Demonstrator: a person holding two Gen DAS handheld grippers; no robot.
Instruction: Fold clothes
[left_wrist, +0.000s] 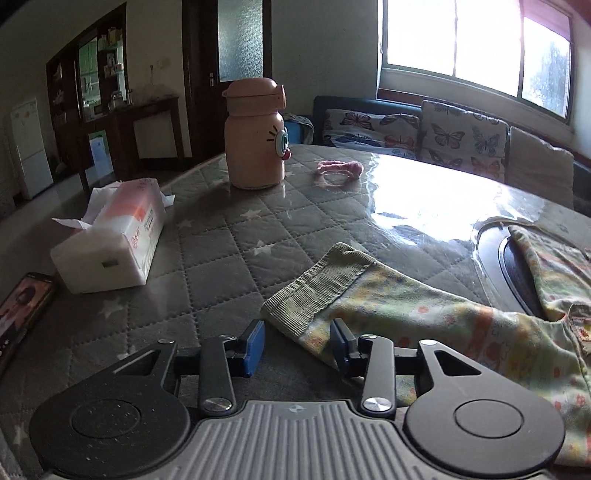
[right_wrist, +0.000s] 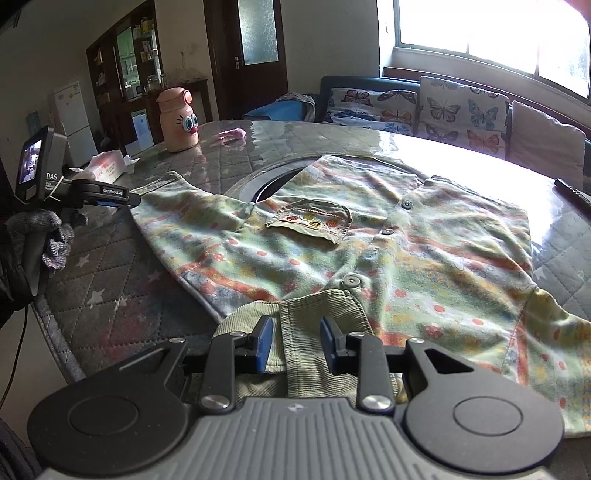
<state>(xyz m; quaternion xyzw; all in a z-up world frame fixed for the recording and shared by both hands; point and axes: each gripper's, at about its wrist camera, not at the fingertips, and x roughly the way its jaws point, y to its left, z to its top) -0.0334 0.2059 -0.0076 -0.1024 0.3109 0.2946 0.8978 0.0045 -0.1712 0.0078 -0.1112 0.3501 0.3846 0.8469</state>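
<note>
The little patterned shirt (right_wrist: 369, 236) lies spread front-up on the desk (right_wrist: 122, 295), buttoned, body flat, one sleeve (left_wrist: 369, 295) stretched out to the side; no fold looks made yet, so I'd judge nearly everything is left. The left hand-held gripper (left_wrist: 297, 345) sits at the sleeve cuff, jaws narrow, fabric between them but not pinched. The right hand-held gripper (right_wrist: 297, 341) straddles the corduroy collar (right_wrist: 317, 317) (jaws narrow too, pads not plainly pressing). Containers: a tissue pack (left_wrist: 110, 240) with tissues poking out, and a closed peach bottle (left_wrist: 255, 136), contents unseen.
</note>
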